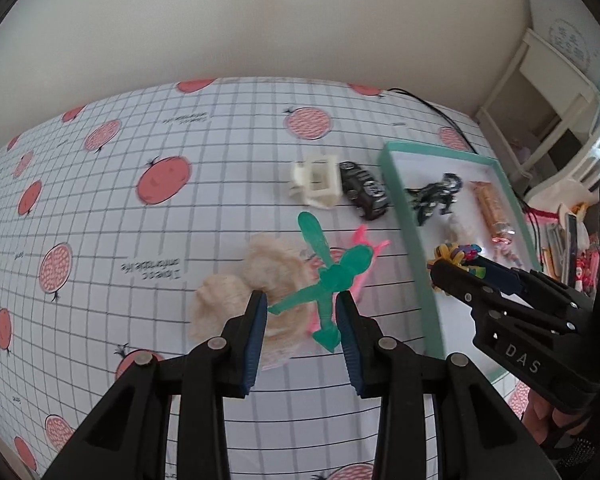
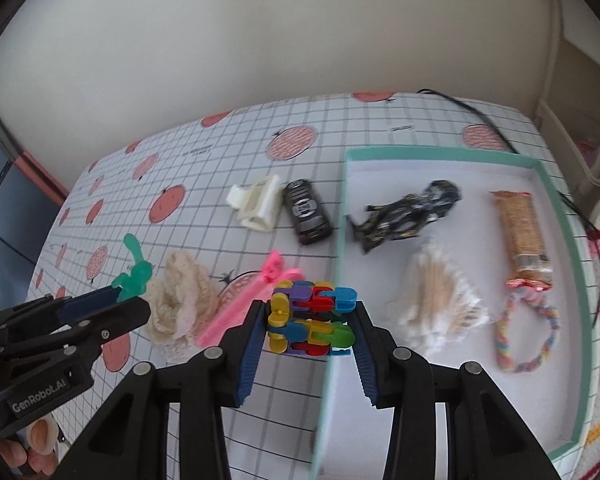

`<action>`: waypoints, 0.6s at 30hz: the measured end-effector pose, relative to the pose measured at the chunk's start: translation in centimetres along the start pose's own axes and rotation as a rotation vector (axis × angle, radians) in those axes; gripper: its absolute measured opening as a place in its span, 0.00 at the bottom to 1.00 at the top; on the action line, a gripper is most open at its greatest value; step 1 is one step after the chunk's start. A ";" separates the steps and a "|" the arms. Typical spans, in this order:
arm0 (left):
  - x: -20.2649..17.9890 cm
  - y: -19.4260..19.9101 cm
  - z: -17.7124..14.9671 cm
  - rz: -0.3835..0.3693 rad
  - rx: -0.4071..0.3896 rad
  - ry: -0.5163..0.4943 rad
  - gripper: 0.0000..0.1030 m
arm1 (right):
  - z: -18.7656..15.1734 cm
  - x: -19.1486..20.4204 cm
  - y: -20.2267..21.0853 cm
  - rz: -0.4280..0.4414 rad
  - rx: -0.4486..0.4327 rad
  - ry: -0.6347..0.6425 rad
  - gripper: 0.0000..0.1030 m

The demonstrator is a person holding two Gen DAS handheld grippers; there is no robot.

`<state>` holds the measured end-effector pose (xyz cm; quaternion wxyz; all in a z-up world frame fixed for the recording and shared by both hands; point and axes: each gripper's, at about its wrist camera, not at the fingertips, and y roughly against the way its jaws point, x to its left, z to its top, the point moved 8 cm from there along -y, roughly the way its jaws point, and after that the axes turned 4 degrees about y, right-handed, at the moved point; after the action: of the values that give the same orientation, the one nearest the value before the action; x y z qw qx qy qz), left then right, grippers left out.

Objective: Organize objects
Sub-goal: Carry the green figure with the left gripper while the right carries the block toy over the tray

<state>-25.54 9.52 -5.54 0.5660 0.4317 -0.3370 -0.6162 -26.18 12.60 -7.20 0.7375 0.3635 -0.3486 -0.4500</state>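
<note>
Both grippers carry a toy toward the tray (image 2: 556,216), a teal-rimmed box on the right of the table (image 1: 100,208).

The right gripper (image 2: 311,320) is clenched on a multicoloured link toy (image 2: 310,320), held in the air just above the tray's left rim. The left gripper (image 1: 302,312) grasps a green plastic plane (image 1: 332,276) by its body, lifted over the beige cloth (image 1: 256,280) and the pink toy (image 1: 364,248), left of the tray.

Inside the tray lie a black figure (image 2: 408,212), a white fluffy bundle (image 2: 436,300), a snack bar (image 2: 520,236) and a pastel braided loop (image 2: 528,332). A white clip (image 2: 256,204) and a black car (image 2: 306,212) wait on the table, side by side, far of the cloth.

The step in hand looks like the carry and drop. Next, the right gripper probably needs to move right, past the rim, over the bare near-left floor of the tray, then release. The left one would follow with the plane, clearing the rim and the other gripper.
</note>
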 end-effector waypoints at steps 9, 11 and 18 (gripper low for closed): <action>-5.4 0.1 0.2 -0.039 -0.005 -0.071 0.36 | 0.3 -5.2 2.4 -0.054 -0.043 -0.076 0.43; -6.5 0.2 0.2 -0.048 -0.006 -0.084 0.36 | 0.1 -6.7 2.9 -0.067 -0.050 -0.097 0.43; -10.5 -0.7 -0.2 -0.082 0.010 -0.132 0.36 | -0.4 -11.1 4.4 -0.120 -0.065 -0.162 0.43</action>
<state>-25.82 19.97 -4.66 0.5148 0.4064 -0.3587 -0.6642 -27.96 24.34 -5.77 0.6901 0.3218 -0.3699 -0.5323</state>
